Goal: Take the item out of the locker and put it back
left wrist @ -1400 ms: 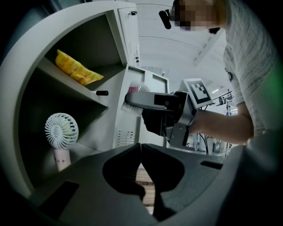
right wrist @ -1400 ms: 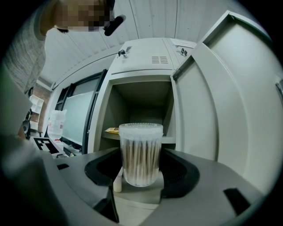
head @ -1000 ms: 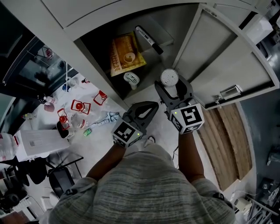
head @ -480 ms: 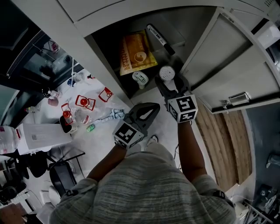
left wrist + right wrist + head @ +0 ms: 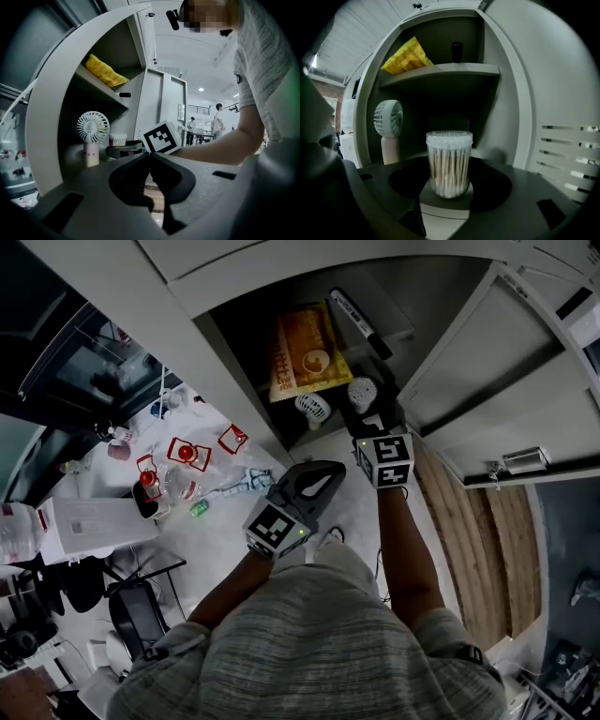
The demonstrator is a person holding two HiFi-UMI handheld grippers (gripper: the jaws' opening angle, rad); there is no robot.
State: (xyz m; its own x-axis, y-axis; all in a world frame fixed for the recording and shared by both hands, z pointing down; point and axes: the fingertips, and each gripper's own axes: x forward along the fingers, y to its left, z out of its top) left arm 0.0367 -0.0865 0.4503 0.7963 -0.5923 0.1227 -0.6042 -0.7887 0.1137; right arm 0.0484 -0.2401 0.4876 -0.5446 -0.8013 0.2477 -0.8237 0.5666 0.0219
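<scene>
Locker (image 5: 513,108): open, with its door (image 5: 487,381) swung out to the right; an upper shelf (image 5: 440,70) divides it into two compartments.
Upper compartment: a yellow packet (image 5: 307,352) lies on the shelf, with a black marker (image 5: 361,324) to its right.
Lower compartment: a small white fan (image 5: 388,126) stands upright at the left.
Task item: a clear, lidded jar of cotton swabs (image 5: 449,161), upright at the front of the lower compartment, just right of the fan and apart from it. Whether its base rests on the compartment floor cannot be told.
Right hand-held gripper (image 5: 370,418): reaches into the locker mouth, its jaws pinching the jar at its lower half, one on each side.
Left hand-held gripper (image 5: 149,159): held outside the locker, lower and to the left of the right one; jaws pressed together with nothing between them.
Left gripper view: shows the fan, the jar behind it, and the right gripper's marker cube (image 5: 162,137) from the side.
</scene>
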